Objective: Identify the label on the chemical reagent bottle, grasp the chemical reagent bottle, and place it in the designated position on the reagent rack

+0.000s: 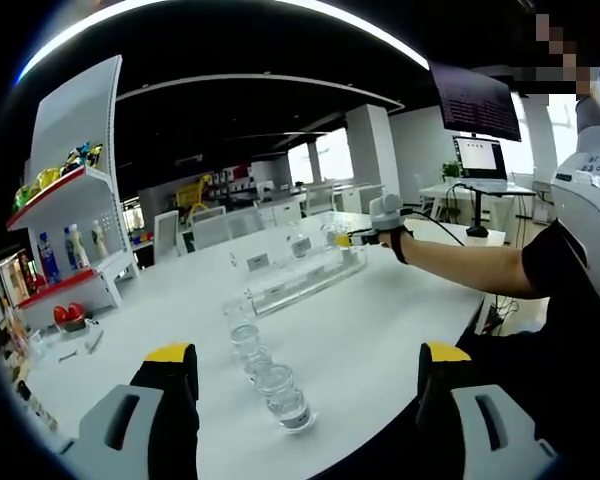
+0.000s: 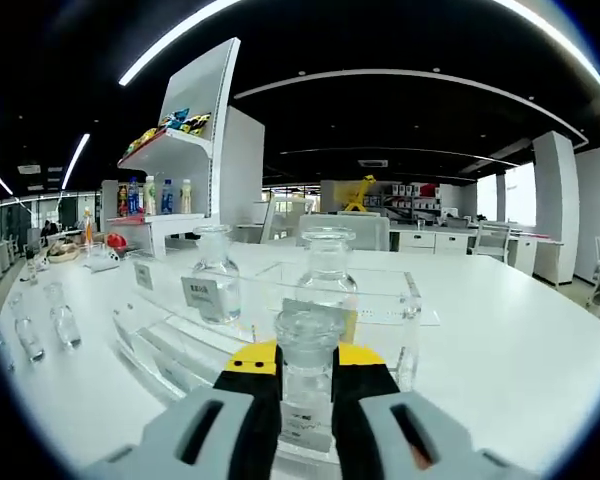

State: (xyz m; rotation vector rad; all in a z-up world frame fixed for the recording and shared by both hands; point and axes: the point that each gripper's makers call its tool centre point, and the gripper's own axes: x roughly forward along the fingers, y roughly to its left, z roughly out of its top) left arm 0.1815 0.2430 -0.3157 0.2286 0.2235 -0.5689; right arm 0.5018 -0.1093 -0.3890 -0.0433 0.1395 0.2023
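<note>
My right gripper (image 2: 306, 372) is shut on a clear glass reagent bottle (image 2: 306, 335) with a round stopper, held upright just in front of the clear acrylic reagent rack (image 2: 380, 300). Two labelled clear bottles (image 2: 218, 275) (image 2: 327, 262) stand in the rack behind it. In the left gripper view, the same rack (image 1: 310, 270) sits mid-table with the right gripper (image 1: 365, 238) at its far end on a person's outstretched arm. My left gripper (image 1: 308, 362) is open above the table's near edge, and a row of clear bottles (image 1: 265, 365) stands between its jaws.
A white shelf unit with snacks and drink bottles (image 1: 70, 220) (image 2: 180, 150) stands at the table's left end. More small clear bottles (image 2: 42, 322) stand on the white table (image 2: 500, 340) left of the rack. A person (image 1: 580, 250) stands to the right, with desks and monitors behind.
</note>
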